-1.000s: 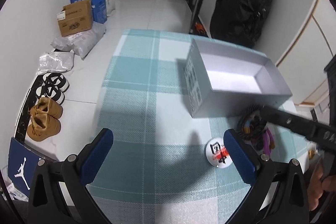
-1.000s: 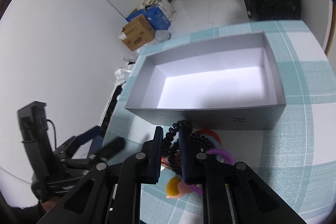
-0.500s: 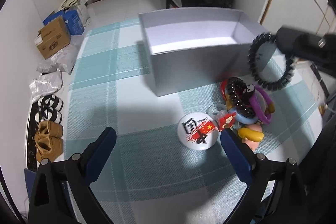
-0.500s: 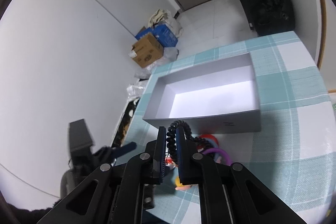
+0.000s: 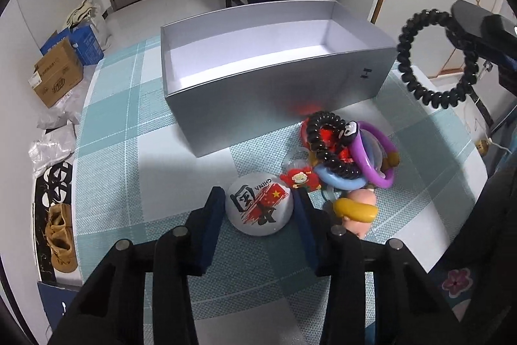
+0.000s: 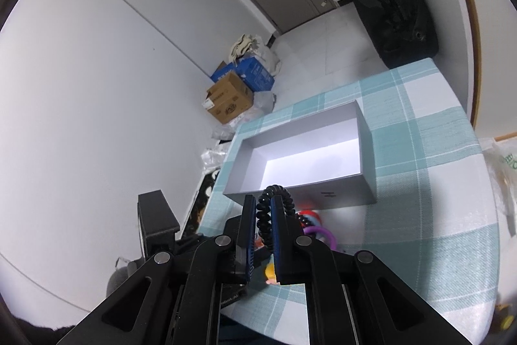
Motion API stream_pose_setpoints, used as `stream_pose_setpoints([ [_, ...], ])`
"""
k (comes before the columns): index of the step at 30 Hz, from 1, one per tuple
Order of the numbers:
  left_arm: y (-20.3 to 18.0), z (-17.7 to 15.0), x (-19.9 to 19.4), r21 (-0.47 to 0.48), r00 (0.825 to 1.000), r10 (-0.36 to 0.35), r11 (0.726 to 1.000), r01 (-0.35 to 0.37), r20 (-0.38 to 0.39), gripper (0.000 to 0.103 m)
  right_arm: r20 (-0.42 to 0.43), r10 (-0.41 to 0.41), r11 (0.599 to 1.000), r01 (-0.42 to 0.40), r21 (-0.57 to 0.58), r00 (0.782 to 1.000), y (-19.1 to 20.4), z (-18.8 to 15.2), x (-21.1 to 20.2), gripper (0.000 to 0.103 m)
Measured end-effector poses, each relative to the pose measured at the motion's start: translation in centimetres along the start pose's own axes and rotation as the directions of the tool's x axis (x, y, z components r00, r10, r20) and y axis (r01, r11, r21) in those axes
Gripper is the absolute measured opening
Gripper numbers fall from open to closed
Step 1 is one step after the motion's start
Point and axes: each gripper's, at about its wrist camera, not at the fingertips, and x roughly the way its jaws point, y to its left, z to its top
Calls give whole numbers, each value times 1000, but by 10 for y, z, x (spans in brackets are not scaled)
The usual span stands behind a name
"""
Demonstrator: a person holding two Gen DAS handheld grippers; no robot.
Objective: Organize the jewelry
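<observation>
Round white badge [image 5: 259, 206] flat on the checked desk cloth [image 5: 129, 131], sitting between the left gripper [image 5: 258, 207] jaws as these close; pad contact cannot be told. Black spiral hair tie [image 6: 268, 217] pinched in the narrow right gripper [image 6: 262, 209], hanging as an upright ring above the desk, beside the open grey cardboard box [image 5: 349, 86]. Glossy plastic bangles and coils [image 5: 349, 151] heaped just right of the badge.

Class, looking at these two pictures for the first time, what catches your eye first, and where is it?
A black coil hair tie hangs in the air, pinched by the right hand-held gripper beside the open grey box. Nearer, the left hand-held gripper is closing around a round white badge beside a colourful pile of rings.
</observation>
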Motion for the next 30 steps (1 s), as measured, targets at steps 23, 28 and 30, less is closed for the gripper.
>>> stream_pose_setpoints([
  [23,23,37,-68,-264,960,-210,930,255,187,38,55,51,999,-51,-4,997,7,23,-12,8],
  [28,28,79,-79,-251,947,-212,929,271,240,38,37,27,1000,-26,-15,999,5,48,-6,8],
  [30,27,96,-74,-227,952,-197,941,250,234,38,40,18,999,-17,-36,999,5,60,-4,8],
])
